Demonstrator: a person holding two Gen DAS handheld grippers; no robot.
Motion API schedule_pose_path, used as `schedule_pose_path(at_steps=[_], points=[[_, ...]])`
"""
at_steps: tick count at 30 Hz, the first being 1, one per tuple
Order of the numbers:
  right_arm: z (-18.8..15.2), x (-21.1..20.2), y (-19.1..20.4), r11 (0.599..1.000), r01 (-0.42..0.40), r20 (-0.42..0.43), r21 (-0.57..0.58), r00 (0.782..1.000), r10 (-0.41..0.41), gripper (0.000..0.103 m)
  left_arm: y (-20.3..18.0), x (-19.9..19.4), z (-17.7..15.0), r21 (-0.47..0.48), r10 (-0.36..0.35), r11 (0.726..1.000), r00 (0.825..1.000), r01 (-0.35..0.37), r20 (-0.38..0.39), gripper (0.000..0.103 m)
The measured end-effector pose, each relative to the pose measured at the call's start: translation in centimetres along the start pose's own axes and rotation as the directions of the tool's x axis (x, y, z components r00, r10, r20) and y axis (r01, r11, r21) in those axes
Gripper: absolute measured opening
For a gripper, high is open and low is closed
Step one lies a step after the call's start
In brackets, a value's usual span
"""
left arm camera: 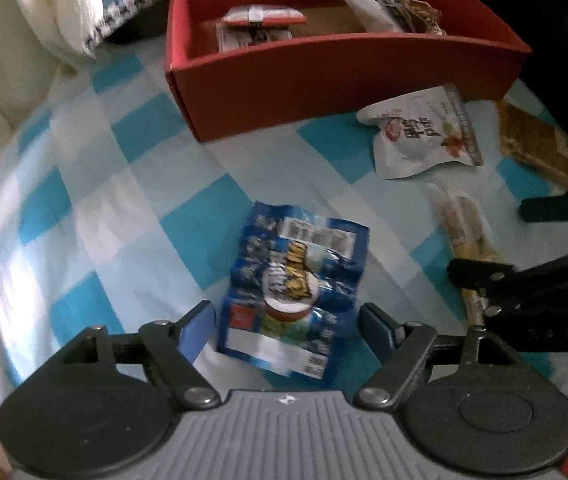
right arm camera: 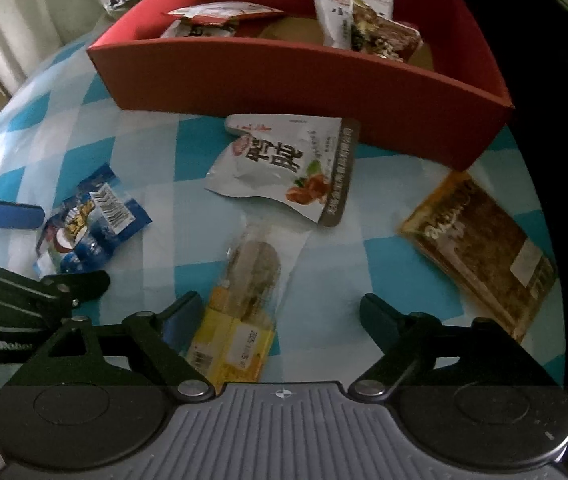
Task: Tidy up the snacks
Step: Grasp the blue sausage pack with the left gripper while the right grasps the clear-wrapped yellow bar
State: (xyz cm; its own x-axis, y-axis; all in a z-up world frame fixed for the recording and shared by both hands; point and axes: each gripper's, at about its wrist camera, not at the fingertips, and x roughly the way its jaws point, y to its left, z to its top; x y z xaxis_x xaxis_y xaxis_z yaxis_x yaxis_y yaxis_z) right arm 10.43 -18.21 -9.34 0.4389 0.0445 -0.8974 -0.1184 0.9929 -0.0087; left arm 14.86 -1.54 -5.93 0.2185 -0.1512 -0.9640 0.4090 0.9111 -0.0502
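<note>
Blue snack packet (left arm camera: pixel 292 296) sits between left gripper (left arm camera: pixel 288 326) pads, ungripped. Right gripper (right arm camera: pixel 279 322) spread wide over clear yellow-label bar packet (right arm camera: pixel 239 312). Red box (left arm camera: pixel 348 80) behind.

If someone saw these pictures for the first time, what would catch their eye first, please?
Probably the red box at the back of the blue checked cloth, already holding several packets. Next, the loose snacks in front: a blue packet between the left gripper's open jaws, and a white pouch near the box.
</note>
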Motion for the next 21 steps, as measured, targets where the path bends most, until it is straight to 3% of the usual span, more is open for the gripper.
schedule_pose_path(at_steps=[4, 9, 12, 15, 19, 21], points=[[-0.8, -0.1, 0.5, 0.998, 0.024, 0.011, -0.05, 1.0, -0.023, 0.085, 0.5, -0.3, 0.0, -0.016, 0.024, 1.0, 1.0, -0.024, 0.011, 0.074], [-1.1, -0.6, 0.5, 0.998, 0.009, 0.018, -0.06, 1.0, -0.008, 0.068, 0.4, -0.8, 0.1, -0.015, 0.018, 1.0, 0.999, -0.017, 0.034, 0.075], [-1.3, -0.8, 0.3, 0.998, 0.005, 0.023, -0.06, 1.0, -0.003, 0.066, 0.2, 0.2, 0.5, -0.001, 0.031, 1.0, 0.999, -0.031, 0.017, 0.075], [-1.2, -0.7, 0.4, 0.998, -0.003, 0.02, -0.063, 1.0, 0.004, 0.068, 0.0, 0.9, 0.9, 0.008, 0.048, 0.999, 0.999, -0.048, 0.02, 0.089], [-1.3, -0.6, 0.7, 0.997, -0.004, 0.027, -0.072, 1.0, 0.006, 0.072, 0.4, 1.2, 1.1, 0.003, 0.038, 0.999, 0.999, -0.039, 0.033, 0.091], [-1.3, -0.5, 0.8, 0.997, 0.001, 0.032, -0.079, 0.999, 0.002, 0.072, 0.3, 1.0, 0.9, 0.008, 0.03, 0.999, 0.998, -0.031, 0.046, 0.084]])
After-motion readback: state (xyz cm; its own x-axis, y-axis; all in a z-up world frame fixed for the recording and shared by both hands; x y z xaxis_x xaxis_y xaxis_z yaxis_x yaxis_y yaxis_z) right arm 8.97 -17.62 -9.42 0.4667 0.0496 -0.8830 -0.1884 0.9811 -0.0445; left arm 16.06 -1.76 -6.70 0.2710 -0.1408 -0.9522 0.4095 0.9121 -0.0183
